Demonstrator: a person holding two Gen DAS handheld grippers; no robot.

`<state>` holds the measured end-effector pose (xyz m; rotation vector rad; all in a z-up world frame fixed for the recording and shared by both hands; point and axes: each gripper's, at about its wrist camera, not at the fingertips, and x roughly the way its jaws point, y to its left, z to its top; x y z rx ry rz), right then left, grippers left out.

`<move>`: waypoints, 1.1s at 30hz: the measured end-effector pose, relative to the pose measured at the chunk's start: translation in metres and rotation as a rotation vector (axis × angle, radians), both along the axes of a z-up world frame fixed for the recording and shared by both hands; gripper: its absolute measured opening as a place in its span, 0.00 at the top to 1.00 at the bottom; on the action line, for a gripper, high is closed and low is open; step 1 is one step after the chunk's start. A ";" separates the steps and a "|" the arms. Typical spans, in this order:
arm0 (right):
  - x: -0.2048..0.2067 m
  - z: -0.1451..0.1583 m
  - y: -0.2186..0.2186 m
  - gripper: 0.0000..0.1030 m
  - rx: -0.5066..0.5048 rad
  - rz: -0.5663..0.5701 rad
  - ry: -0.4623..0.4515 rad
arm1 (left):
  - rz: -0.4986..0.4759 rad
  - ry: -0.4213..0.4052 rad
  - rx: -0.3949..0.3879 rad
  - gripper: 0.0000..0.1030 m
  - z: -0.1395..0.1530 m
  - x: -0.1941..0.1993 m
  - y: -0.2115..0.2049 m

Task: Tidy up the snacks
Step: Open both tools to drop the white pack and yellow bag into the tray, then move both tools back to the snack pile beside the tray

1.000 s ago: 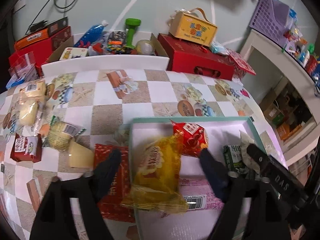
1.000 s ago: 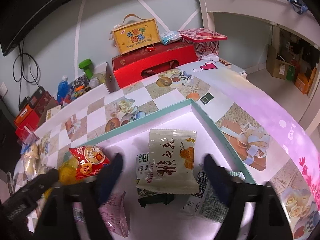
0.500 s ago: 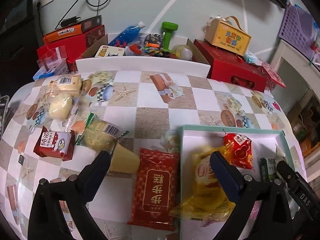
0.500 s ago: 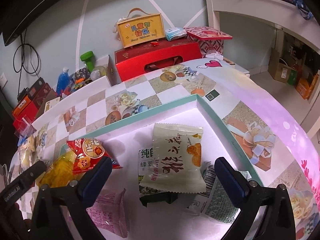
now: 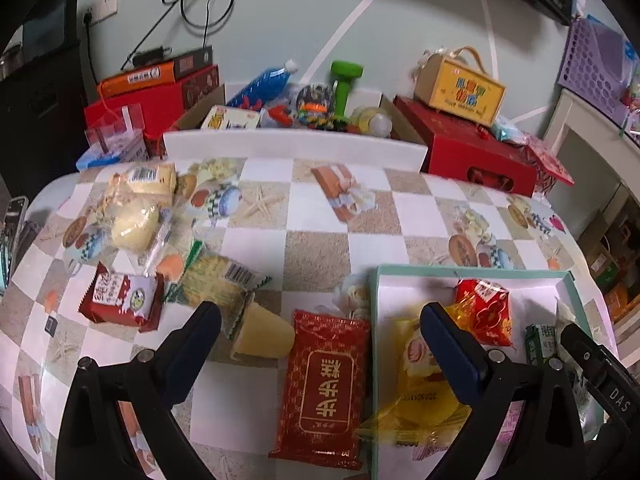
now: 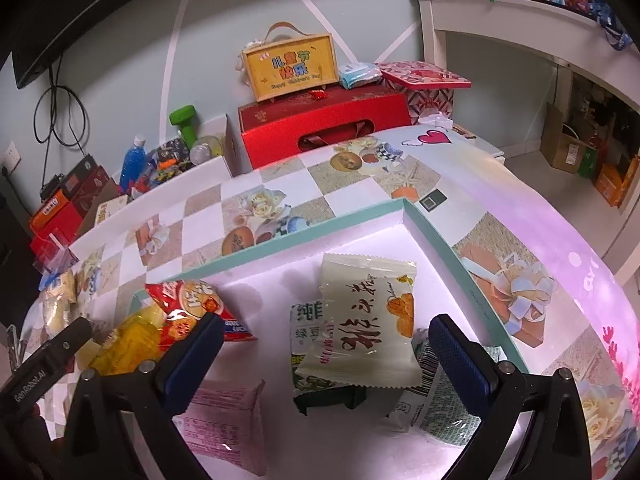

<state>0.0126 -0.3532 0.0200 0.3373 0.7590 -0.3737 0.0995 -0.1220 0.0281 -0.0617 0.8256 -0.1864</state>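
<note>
My left gripper [image 5: 319, 314] is open above the checked tablecloth. A red packet with gold characters [image 5: 324, 384] and a pale yellow cone-shaped snack [image 5: 264, 334] lie between its fingers, untouched. To the right is the teal-rimmed box [image 5: 472, 270] holding a yellow packet [image 5: 420, 384] and a red packet [image 5: 486, 308]. My right gripper [image 6: 325, 326] is open over the box [image 6: 440, 240], and a cream packet [image 6: 364, 320] lies flat below, on a green packet [image 6: 306, 316]. A pink packet [image 6: 224, 420] lies near the front.
Loose snacks lie at the table's left: a red-and-white packet [image 5: 120, 296], a green-edged cracker packet [image 5: 218, 280] and wrapped buns [image 5: 134, 220]. Behind the table stand a white carton of toys [image 5: 296, 148], red gift boxes [image 5: 476, 152] and a yellow carry box [image 5: 460, 88].
The left gripper opened wider and swung left, off the yellow packet in the box and over the red packet on the table. The right gripper opened wider around the cream packet.
</note>
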 end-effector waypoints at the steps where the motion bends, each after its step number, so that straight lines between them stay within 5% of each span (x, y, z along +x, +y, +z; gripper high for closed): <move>1: 0.000 0.001 0.001 0.00 0.003 0.000 -0.006 | -0.003 -0.015 -0.001 0.03 0.002 -0.001 0.000; 8: 0.000 0.006 0.008 0.00 0.060 0.011 -0.049 | -0.026 -0.036 -0.076 0.03 0.010 -0.005 0.006; 18: 0.011 0.014 0.038 0.00 0.059 0.054 -0.035 | -0.004 0.103 -0.199 0.03 0.013 0.005 0.043; 33: 0.033 0.025 0.111 0.00 0.009 0.205 -0.069 | 0.098 0.006 -0.080 0.03 0.023 0.003 0.110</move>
